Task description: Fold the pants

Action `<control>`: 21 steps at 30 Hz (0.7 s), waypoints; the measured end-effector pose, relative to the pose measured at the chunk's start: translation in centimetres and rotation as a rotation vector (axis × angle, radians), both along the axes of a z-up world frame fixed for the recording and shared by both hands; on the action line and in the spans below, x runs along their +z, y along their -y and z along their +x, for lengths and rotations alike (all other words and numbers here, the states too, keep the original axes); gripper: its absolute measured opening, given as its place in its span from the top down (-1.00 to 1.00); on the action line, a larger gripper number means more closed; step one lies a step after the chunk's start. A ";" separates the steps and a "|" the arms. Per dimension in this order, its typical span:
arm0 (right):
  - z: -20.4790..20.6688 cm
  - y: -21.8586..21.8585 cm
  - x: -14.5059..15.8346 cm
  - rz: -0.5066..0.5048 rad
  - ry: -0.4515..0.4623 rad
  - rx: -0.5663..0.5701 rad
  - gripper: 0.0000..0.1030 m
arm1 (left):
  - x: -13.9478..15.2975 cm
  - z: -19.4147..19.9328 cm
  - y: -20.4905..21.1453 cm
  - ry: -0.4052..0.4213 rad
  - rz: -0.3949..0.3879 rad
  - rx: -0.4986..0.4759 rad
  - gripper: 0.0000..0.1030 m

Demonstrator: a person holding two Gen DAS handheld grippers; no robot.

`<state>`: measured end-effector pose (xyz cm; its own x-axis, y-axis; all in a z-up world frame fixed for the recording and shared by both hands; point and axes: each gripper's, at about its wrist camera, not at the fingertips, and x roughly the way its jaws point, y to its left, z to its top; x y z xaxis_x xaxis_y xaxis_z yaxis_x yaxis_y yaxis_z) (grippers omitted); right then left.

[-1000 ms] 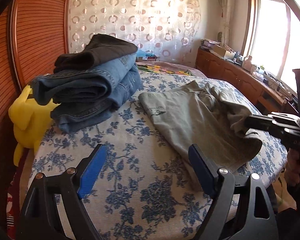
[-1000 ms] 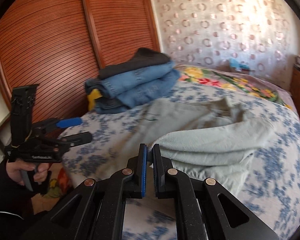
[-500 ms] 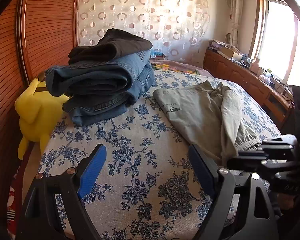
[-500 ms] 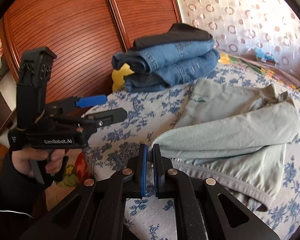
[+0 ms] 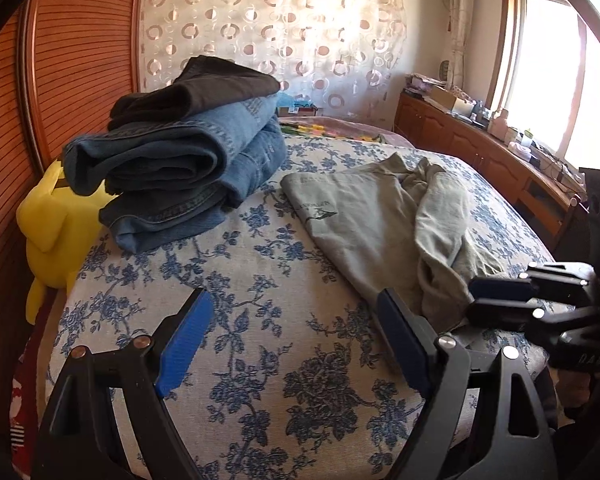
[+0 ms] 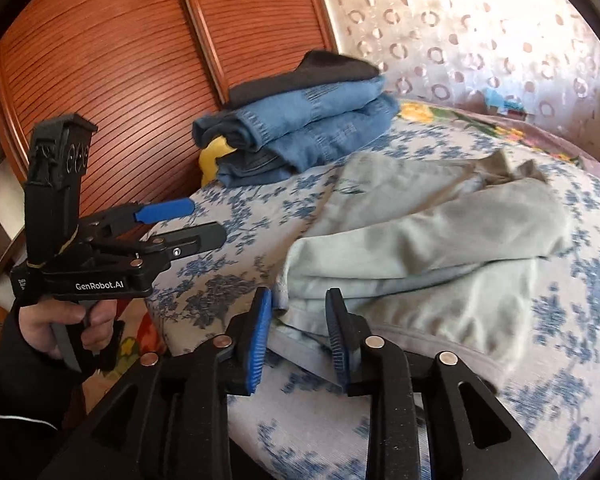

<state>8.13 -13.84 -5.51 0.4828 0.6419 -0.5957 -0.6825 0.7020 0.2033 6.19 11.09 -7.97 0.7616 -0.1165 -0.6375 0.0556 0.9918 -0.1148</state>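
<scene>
Right tongs [image 6: 298, 338]: jaws just opening, pants hem between the pads, contact unclear through blur.
Left tongs [image 5: 296, 344]: wide open, empty.
Pants [image 6: 428, 236]: grey, on bed [image 5: 260, 360], 12 o'clock of right tongs.
Left hand [image 6: 66, 330]: seen only from right wrist.

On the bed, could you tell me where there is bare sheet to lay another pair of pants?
The widest bare stretch of floral sheet runs along the near edge, between the stacked jeans and the grey-green pants. A narrower strip lies between those two. Behind the pants a colourful blanket covers the bed.
</scene>
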 end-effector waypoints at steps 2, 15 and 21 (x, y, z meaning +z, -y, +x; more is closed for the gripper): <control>-0.2 1.1 0.2 -0.001 0.014 -0.029 0.40 | 0.1 0.0 0.3 0.002 -0.002 -0.008 -0.65; 0.1 6.8 0.9 -0.023 0.062 -0.195 0.29 | -0.2 1.0 3.3 -0.006 0.003 -0.077 -0.65; 1.7 8.4 1.0 -0.055 0.060 -0.270 0.29 | -0.9 1.2 4.3 -0.021 0.002 -0.116 -0.64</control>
